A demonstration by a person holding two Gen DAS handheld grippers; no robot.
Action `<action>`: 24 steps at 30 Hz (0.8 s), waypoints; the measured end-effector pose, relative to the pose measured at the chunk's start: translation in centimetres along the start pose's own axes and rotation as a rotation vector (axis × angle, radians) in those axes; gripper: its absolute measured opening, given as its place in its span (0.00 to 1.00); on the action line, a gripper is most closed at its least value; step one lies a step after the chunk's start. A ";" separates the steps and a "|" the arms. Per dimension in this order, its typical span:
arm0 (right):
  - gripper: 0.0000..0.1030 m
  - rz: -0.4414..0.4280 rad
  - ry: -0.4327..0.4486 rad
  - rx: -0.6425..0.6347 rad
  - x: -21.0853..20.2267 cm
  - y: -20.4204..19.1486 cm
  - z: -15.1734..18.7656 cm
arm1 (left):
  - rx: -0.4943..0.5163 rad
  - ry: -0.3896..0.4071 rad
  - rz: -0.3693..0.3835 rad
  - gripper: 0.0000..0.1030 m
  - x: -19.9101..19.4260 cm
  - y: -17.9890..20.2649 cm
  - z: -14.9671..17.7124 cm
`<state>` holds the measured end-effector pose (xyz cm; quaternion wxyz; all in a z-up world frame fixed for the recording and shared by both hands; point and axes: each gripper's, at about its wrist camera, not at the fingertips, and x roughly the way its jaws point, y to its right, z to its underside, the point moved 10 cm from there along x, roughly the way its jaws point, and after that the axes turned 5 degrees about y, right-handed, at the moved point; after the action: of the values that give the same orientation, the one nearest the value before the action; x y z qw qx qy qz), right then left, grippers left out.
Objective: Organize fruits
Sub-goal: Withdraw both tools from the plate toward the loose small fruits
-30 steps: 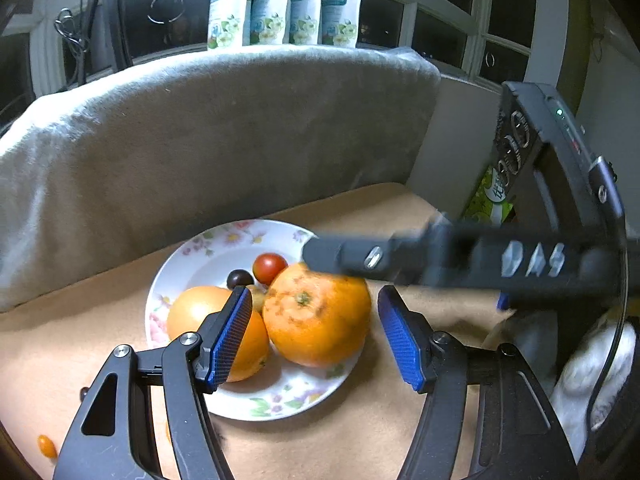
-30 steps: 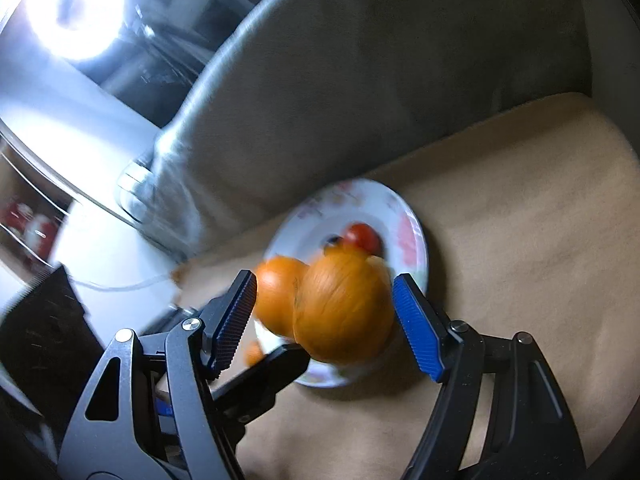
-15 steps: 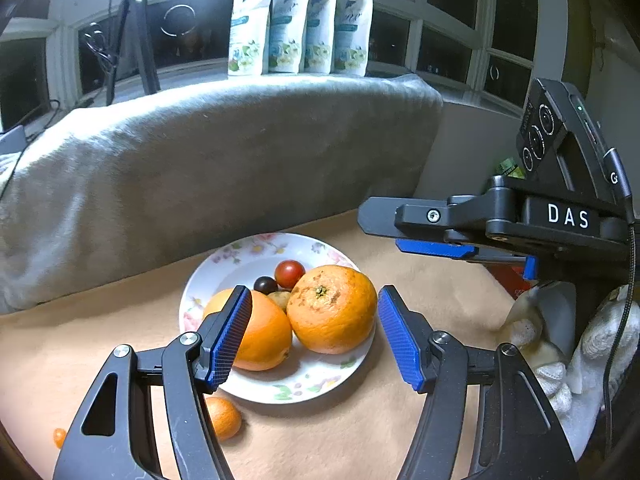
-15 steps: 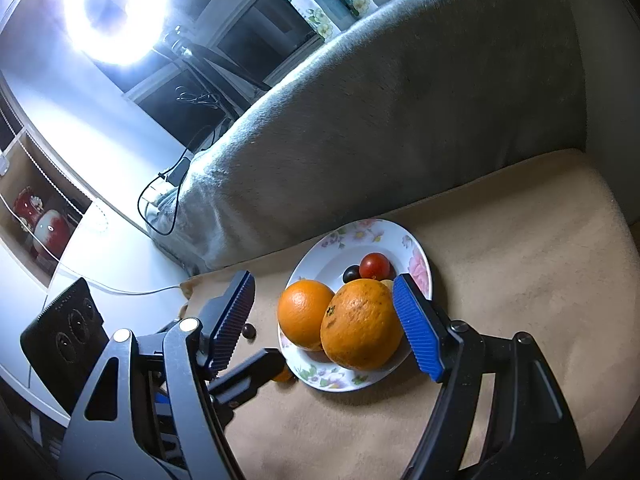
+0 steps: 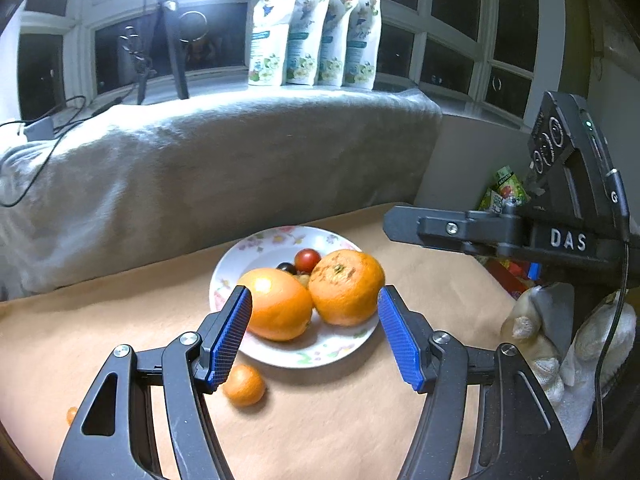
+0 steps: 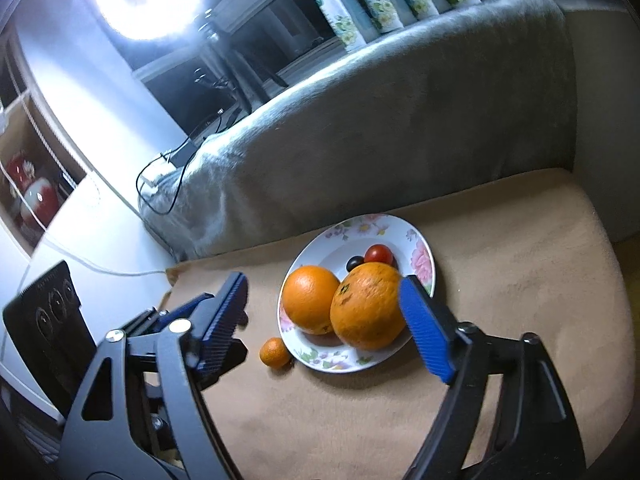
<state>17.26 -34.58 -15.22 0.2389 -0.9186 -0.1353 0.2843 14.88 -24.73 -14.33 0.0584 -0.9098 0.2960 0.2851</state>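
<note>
A floral white plate (image 5: 256, 248) (image 6: 420, 248) on the tan cloth holds two big oranges (image 5: 280, 304) (image 5: 346, 282), a red cherry tomato (image 5: 307, 260) and a dark one (image 5: 287, 268). In the right wrist view the oranges (image 6: 310, 298) (image 6: 368, 306) and red tomato (image 6: 378, 254) also show. A small mandarin (image 5: 244, 385) (image 6: 274, 353) lies on the cloth beside the plate's near left rim. My left gripper (image 5: 316, 338) is open and empty, in front of the plate. My right gripper (image 6: 332, 328) is open and empty; its body shows in the left wrist view (image 5: 520, 236).
A grey blanket-covered backrest (image 5: 208, 160) rises behind the plate. Refill pouches (image 5: 312, 32) stand on the sill above. A tiny orange fruit (image 5: 72, 414) lies at the cloth's left edge. Packets and bags (image 5: 536, 344) sit on the right.
Both grippers have pulled back and up from the plate. The small mandarin beside the plate has come into view. The right gripper has withdrawn to the right of the plate.
</note>
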 end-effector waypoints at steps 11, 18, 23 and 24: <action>0.86 0.038 -0.002 -0.195 -0.8 -4.6 2.9 | -0.034 0.024 -0.060 0.64 -3.7 -4.2 2.0; 0.91 0.016 0.028 -0.224 -0.8 -7.2 4.1 | -0.067 0.031 -0.094 0.68 -5.6 -7.5 4.1; 0.92 0.001 0.067 -0.241 -1.1 -8.5 4.6 | -0.114 0.032 -0.152 0.68 -7.3 -10.8 5.6; 0.93 0.000 0.066 -0.248 -1.1 -8.7 4.8 | -0.124 0.033 -0.166 0.68 -7.6 -11.5 5.9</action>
<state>12.58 -25.91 -13.74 0.1277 -0.9500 -0.1616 0.2349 13.58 -9.90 -15.73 0.0203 -0.9376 0.2023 0.2820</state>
